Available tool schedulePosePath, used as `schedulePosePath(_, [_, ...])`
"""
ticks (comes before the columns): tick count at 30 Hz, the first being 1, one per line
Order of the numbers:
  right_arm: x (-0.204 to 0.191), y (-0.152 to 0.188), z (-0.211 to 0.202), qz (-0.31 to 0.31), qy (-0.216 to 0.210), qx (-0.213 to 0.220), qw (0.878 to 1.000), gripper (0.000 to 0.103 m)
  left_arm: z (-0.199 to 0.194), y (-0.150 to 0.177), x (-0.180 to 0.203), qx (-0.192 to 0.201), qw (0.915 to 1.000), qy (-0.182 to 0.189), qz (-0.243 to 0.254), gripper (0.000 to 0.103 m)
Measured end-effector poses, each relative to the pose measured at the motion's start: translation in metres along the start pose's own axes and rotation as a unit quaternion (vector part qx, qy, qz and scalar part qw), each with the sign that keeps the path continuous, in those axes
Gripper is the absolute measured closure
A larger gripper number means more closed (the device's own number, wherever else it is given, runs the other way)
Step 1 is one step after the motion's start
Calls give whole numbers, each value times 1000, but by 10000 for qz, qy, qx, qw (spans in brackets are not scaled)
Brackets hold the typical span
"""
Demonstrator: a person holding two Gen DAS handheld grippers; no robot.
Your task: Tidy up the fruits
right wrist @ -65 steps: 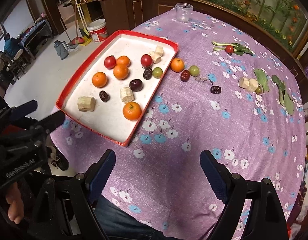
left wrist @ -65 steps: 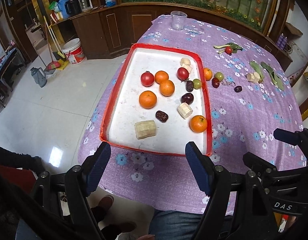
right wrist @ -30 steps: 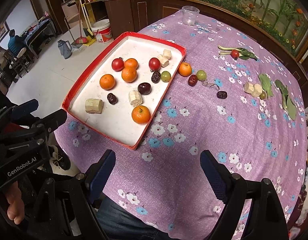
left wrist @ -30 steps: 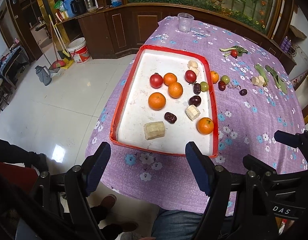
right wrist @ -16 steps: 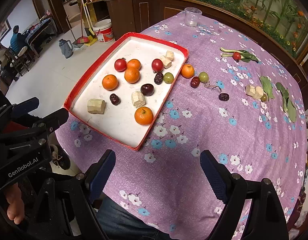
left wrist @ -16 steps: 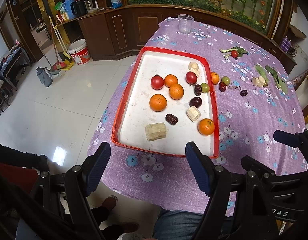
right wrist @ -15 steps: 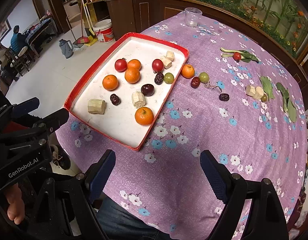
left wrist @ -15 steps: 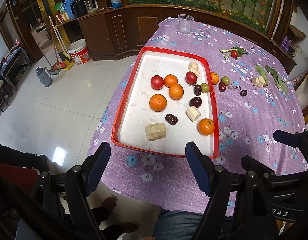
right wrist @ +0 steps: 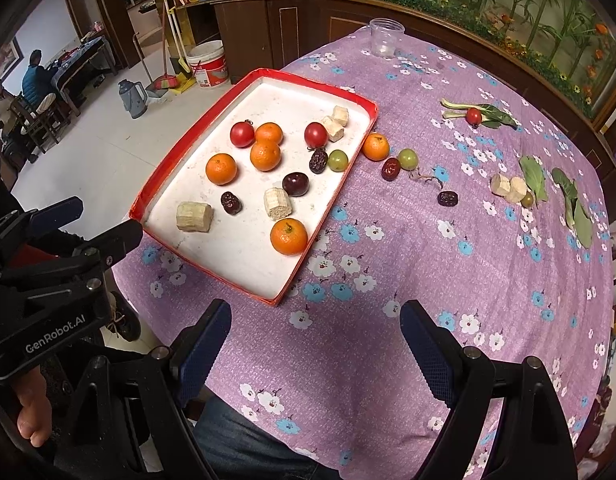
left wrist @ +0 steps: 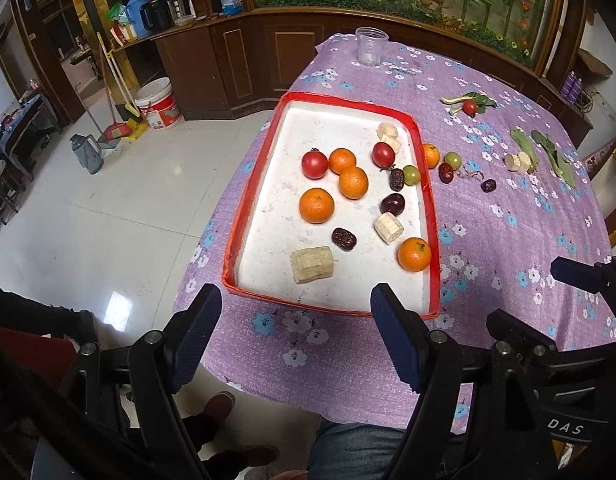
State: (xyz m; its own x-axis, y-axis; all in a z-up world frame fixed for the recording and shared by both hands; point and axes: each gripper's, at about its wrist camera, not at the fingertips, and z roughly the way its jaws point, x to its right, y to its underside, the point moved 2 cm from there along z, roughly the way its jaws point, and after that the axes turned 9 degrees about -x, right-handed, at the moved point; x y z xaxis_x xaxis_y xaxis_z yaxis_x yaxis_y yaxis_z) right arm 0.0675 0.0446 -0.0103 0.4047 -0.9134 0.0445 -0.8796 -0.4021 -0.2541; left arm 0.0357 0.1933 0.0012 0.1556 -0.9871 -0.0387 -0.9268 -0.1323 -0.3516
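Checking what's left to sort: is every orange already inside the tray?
No, one orange sits on the cloth just outside the tray.

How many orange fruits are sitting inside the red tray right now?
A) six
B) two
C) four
C: four oranges lie inside the red tray; one sits near its front corner and three cluster further back, while a fifth orange rests outside on the purple cloth.
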Motion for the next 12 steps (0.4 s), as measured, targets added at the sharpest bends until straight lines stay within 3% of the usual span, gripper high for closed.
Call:
schedulePosePath(8, [0, 0, -1, -13, 28, 25, 10000, 15, 1, -1, -3, 35, 10000, 25, -25, 26])
schedulePosePath(12, [0, 1, -1, -10, 19, 8, 10000, 15, -4, 0, -3, 263, 9996, -12, 27, 26])
